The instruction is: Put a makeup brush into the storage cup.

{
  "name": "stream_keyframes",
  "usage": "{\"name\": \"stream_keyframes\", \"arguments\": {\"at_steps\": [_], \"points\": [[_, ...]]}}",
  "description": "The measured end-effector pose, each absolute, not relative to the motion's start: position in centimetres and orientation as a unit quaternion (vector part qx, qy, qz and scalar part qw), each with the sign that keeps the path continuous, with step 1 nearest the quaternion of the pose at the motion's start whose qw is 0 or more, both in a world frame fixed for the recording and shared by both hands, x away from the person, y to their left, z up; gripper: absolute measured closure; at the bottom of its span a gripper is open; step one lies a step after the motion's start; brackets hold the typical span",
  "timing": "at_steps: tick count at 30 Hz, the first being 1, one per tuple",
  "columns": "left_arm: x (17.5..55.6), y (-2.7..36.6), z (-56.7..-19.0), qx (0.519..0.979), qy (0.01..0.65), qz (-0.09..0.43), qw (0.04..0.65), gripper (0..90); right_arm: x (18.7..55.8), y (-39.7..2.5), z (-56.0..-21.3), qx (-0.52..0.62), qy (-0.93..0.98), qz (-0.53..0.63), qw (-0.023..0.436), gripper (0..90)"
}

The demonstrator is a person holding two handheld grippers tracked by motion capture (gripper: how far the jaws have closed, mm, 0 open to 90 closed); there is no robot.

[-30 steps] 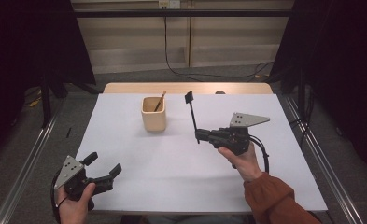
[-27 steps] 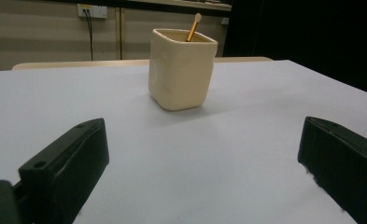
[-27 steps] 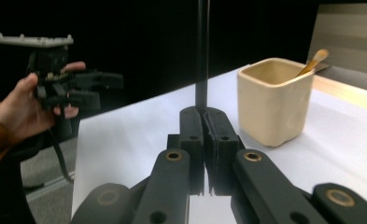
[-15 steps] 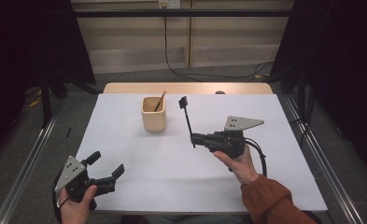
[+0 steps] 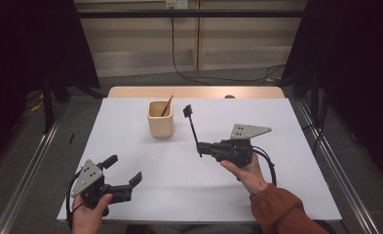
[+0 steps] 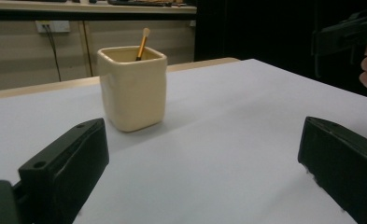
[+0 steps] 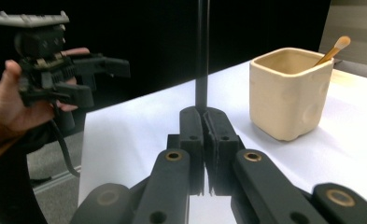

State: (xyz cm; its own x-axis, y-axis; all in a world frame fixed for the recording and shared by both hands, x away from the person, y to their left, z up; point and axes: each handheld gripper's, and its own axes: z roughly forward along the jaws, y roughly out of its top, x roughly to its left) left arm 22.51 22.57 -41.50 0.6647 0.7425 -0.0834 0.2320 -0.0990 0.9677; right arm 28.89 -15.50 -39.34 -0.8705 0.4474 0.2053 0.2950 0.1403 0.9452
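A cream square cup (image 5: 160,122) stands on the white table (image 5: 277,195) at the back centre, with a wooden-handled brush (image 5: 167,105) leaning inside it. My right gripper (image 5: 201,147) is shut on the lower end of a thin black tool (image 5: 193,127), which stands nearly upright with its small head just right of the cup. In the right gripper view the black tool (image 7: 201,51) rises from my right gripper (image 7: 204,126), and the cup (image 7: 288,93) is to its right. My left gripper (image 5: 124,169) is open near the front left, holding nothing. In its own view, my left gripper (image 6: 200,154) faces the cup (image 6: 132,88).
The table's wooden far edge (image 5: 194,91) lies behind the cup. Metal rails (image 5: 30,165) run along both sides of the table. Cables (image 5: 189,73) lie on the floor beyond. Bare white surface spreads between the two grippers.
My right gripper has drifted slightly left and toward the person, carrying the black tool with it. The left gripper has barely moved.
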Motion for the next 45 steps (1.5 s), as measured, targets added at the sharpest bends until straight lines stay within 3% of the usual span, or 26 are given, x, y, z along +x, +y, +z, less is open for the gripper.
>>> {"name": "stream_keyframes", "arguments": {"at_steps": [20, 45], "points": [[25.3, 16.3, -39.8, 0.726, 0.287, 0.179, 0.598, 1.8, 28.9, -15.3, -39.6, 0.246, 0.752, 0.608, 0.062, 87.1], [28.1, 11.3, -37.2, 0.733, 0.248, 0.159, 0.612, 1.8, 29.0, -15.1, -40.0, 0.252, 0.753, 0.605, 0.060, 87.1]]}}
